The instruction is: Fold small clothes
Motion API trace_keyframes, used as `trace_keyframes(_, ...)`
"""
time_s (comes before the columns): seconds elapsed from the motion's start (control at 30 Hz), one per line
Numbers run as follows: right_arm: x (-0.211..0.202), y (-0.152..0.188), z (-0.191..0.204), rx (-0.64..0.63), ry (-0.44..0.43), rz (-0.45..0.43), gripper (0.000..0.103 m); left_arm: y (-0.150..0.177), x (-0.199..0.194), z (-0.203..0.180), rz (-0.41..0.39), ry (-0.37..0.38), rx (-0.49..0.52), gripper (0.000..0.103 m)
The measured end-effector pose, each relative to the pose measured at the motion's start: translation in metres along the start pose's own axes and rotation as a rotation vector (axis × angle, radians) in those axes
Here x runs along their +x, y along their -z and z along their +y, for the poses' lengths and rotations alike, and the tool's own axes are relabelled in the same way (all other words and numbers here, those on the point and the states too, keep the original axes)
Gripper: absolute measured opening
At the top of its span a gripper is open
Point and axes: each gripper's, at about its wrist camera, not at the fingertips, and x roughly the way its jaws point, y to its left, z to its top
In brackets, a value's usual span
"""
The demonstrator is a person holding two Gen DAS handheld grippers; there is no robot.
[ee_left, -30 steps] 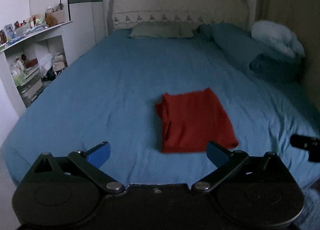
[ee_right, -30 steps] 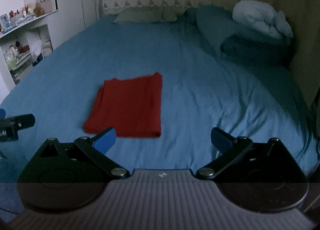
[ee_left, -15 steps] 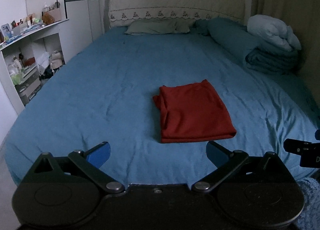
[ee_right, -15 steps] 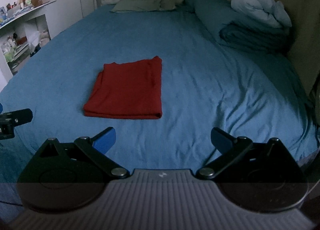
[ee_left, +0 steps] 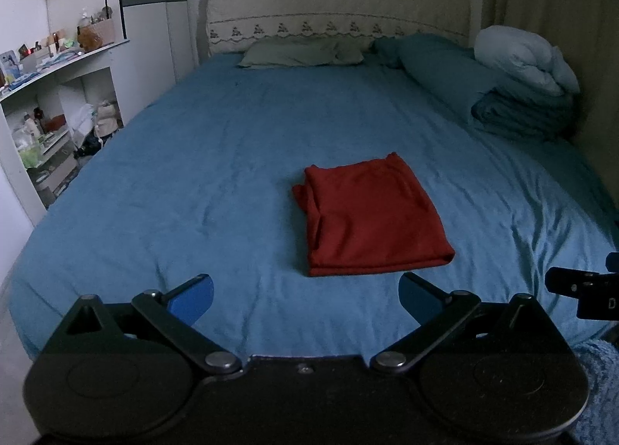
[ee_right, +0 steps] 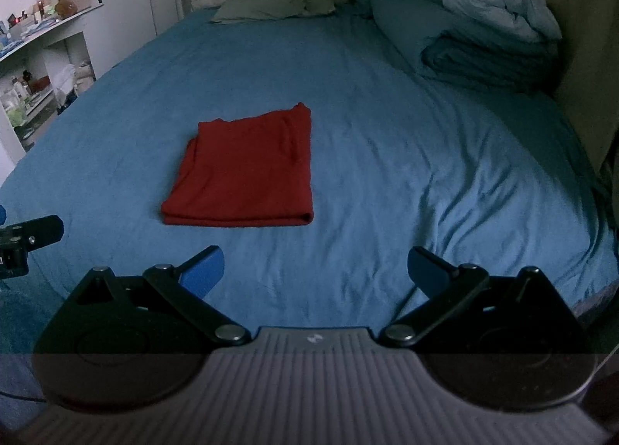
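on the blue bed sheet point(ee_left: 193, 174), near the foot of the bed, the red garment point(ee_left: 371, 217) lies flat as a folded rectangle, layered edges showing at its near and left sides. the left gripper point(ee_left: 305, 292) and the right gripper point(ee_right: 315, 265) hang short of it, both with jaws spread wide and holding nothing. the fold appears complete; the next move likely calls for release and retreat, or one further fold from the near edge. no container holds clothes; the shelf point(ee_left: 58, 70) at left carries small clutter.
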Motion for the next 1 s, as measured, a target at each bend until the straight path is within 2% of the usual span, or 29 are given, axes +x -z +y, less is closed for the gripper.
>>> trace_keyframes(1.0, -0.004, 0.004, 0.002, 0.018, -0.008, -0.008, 0.103, -0.003, -0.014, 0.009, -0.047, 0.000, 0.007, 0.103)
